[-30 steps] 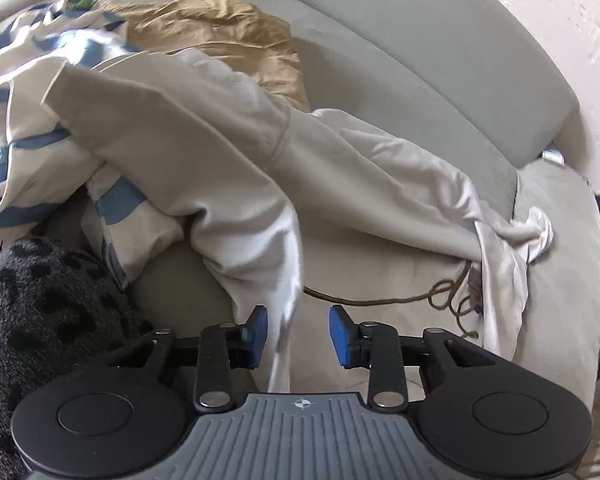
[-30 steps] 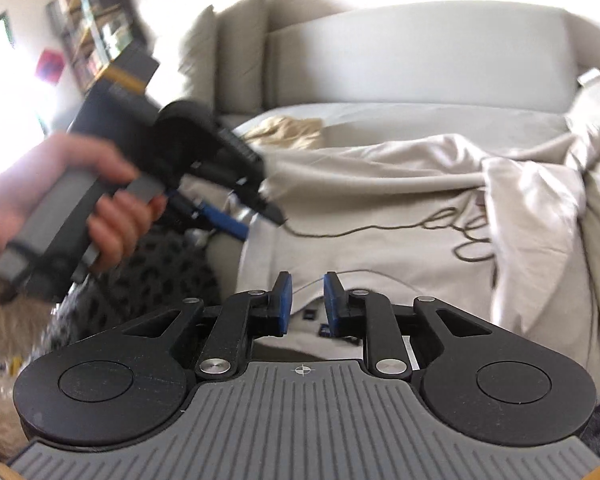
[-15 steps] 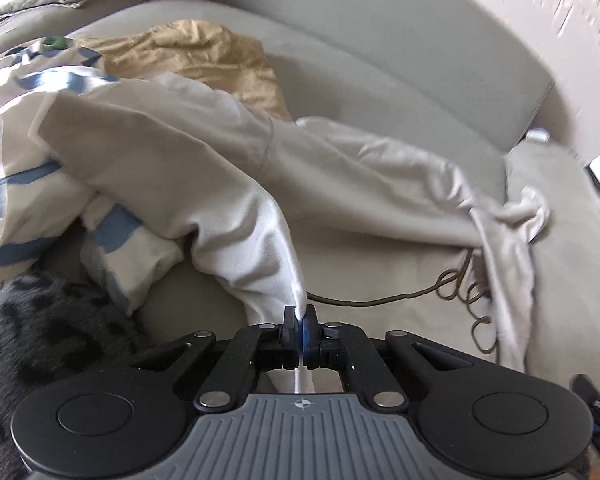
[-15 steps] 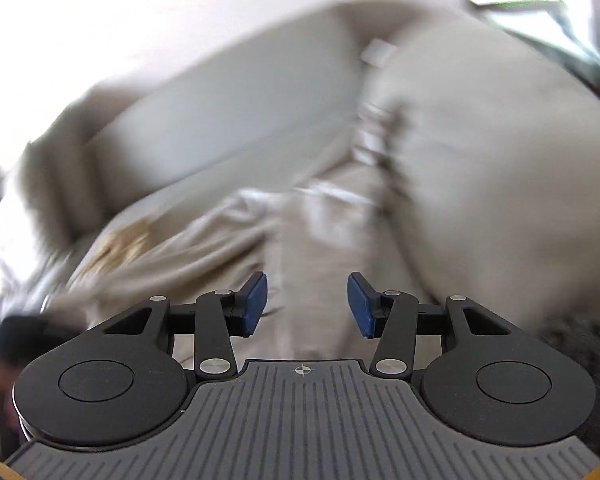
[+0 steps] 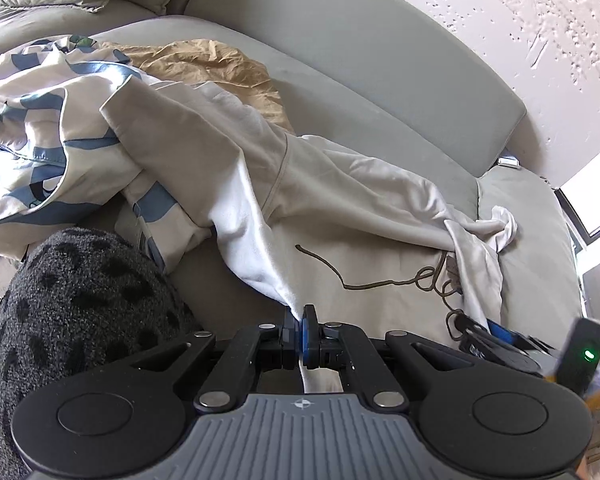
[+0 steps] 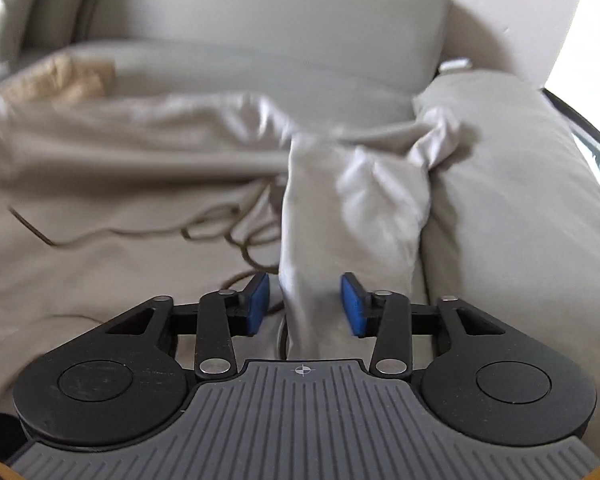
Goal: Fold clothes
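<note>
Moved: left gripper (image 5: 300, 330), open a second ago, now pinches the beige garment (image 5: 260, 184) hem.
Right gripper (image 6: 303, 304): jaws spread around the other fold, ungrasped.
Garment: sprawled on sofa (image 5: 380, 80), likely for spreading flat.

The left hand-held gripper (image 5: 300, 330) pinches a cuff of the cream hoodie (image 5: 260, 168) spread across the grey sofa (image 5: 380, 72). Its brown drawstring (image 5: 340, 276) trails right; a blue-patterned garment (image 5: 40, 152) lies far left.
</note>
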`<state>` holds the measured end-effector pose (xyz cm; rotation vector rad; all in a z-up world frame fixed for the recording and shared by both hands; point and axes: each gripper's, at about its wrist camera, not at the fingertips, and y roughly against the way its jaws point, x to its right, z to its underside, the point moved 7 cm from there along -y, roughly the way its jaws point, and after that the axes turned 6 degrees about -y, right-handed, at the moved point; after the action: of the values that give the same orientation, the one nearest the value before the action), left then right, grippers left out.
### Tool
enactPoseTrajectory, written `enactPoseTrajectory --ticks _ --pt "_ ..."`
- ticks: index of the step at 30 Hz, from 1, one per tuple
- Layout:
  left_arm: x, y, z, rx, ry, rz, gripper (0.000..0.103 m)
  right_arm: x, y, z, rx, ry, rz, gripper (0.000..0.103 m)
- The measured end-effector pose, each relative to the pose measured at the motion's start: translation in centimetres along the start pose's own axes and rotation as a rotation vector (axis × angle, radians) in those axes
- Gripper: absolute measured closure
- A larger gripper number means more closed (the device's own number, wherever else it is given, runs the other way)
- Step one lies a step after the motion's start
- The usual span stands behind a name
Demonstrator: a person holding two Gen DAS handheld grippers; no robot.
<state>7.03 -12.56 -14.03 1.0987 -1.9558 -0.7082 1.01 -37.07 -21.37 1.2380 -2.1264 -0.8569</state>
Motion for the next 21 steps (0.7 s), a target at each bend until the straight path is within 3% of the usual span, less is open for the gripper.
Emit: enactPoseTrajectory --ticks 1,2,6,8,10,11,13,14,15,17,21 --pt "-0.1 0.1 0.0 0.001 -0.001 0.004 0.103 0.4 0.2 -0.4 0.016 -0.020 -0.005 0.077" --pt "-0.2 0.1 0.0 0.004 0.000 0.008 0.103 0.8 0.3 -0.7 0.032 -0.041 -0.010 0.099" --pt "-0.8 0.0 -0.1 0.014 0.020 0.016 0.103 7.6 3.6 -2.3 0.161 -0.378 0.050 0.101" --pt "-1.2 0.0 -0.1 0.017 0.032 0.015 0.103 12.1 4.4 -0.7 0.119 -0.621 0.062 0.101" --pt "-1.5 0.1 0.1 0.009 0.035 0.017 0.103 15.1 3.9 1.9 -0.004 -0.828 0.024 0.100" --pt "-1.6 0.1 0.3 0.003 0.036 0.020 0.103 15.5 3.6 3.4 -0.072 -0.889 -0.013 0.098" --pt "-1.8 0.1 0.5 -0.008 0.039 0.023 0.103 15.7 3.4 6.0 -0.195 -1.013 -0.085 0.080" --pt "-2.0 0.2 0.6 -0.011 0.046 0.025 0.103 15.6 3.7 7.1 -0.239 -1.075 -0.120 0.076" --pt "-2.2 0.2 0.7 -0.014 0.052 0.026 0.103 15.4 4.3 7.4 -0.223 -1.108 -0.172 0.074" --pt "-2.3 0.3 0.7 -0.011 0.058 0.023 0.103 15.0 5.7 7.7 -0.199 -1.170 -0.223 0.057" --pt "-2.1 0.2 0.8 -0.007 0.061 0.025 0.103 14.0 7.4 8.4 -0.207 -1.263 -0.302 0.052"
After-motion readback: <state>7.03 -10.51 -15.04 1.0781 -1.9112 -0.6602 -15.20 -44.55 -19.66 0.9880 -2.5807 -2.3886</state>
